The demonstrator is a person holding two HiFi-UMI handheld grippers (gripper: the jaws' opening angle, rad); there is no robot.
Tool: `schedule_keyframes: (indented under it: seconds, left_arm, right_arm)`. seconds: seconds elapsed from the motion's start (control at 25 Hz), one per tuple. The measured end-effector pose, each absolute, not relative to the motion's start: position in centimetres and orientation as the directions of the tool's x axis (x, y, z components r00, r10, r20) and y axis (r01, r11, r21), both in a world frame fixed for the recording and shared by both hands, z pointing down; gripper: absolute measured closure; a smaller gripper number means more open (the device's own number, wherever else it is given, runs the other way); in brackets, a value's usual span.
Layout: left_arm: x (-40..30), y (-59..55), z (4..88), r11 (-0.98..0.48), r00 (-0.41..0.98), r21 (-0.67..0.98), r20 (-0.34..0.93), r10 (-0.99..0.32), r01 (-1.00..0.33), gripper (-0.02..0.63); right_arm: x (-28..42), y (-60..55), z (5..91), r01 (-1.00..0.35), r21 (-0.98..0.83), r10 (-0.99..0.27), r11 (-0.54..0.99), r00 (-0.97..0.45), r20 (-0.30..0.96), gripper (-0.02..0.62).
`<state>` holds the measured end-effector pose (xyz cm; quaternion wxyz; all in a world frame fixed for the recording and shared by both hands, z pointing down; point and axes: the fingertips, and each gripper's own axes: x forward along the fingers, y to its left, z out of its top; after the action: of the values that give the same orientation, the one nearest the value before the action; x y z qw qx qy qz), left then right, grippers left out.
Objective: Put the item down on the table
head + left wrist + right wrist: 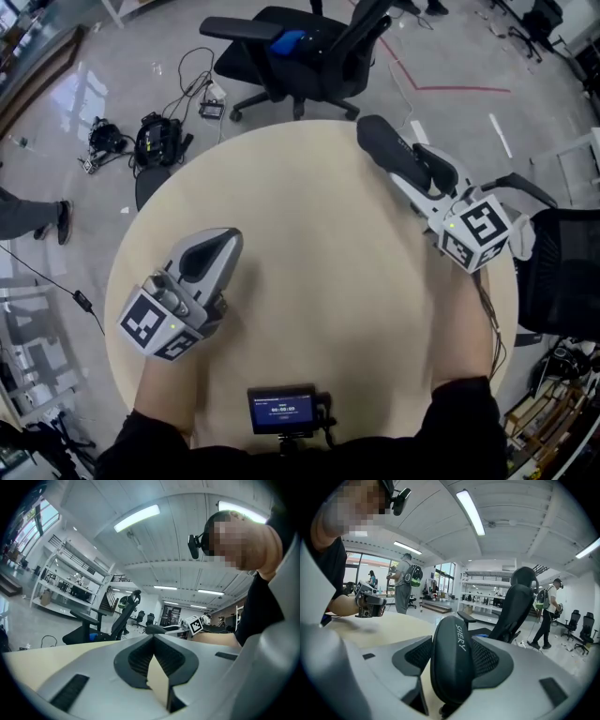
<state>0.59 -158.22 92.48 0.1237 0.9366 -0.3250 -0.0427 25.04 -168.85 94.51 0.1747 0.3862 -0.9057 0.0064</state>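
At the table's (319, 281) far right my right gripper (417, 173) clamps the black case (384, 141), which probably wants lowering, then releasing; left gripper (217, 242) pinched together, empty.

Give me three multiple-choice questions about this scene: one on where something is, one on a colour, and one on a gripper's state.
1. Where is the small screen? A) at the table's near edge B) on a plate C) in a box
2. What colour is the case? A) red B) black C) white
3. The left gripper is: A) shut and empty B) holding a cup C) holding a pen
Answers: 1 A, it lies at the person's edge; 2 B, black between the right gripper's jaws; 3 A, its jaws meet on nothing.
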Motion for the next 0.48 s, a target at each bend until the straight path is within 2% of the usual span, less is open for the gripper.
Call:
schedule_keyframes:
  seconds: [0.16,0.48]
  left_arm:
    - [1.6,-158.6,93.6,-0.775,0.797,0.222,0.023,-0.603,-0.592,0.604]
    - [3.1,-159.7,95.2,-0.803,0.825,0.235,-0.009,-0.565,-0.548,0.604]
  right_arm:
    - [24.5,-170.0,96.9,-0.681,0.149,-0.68,0.717,-0.635,0.368,0.322]
    - [23.4,-172.7,100.2,-0.663,0.278,-0.706,0.696,-0.56,0.433,0.322]
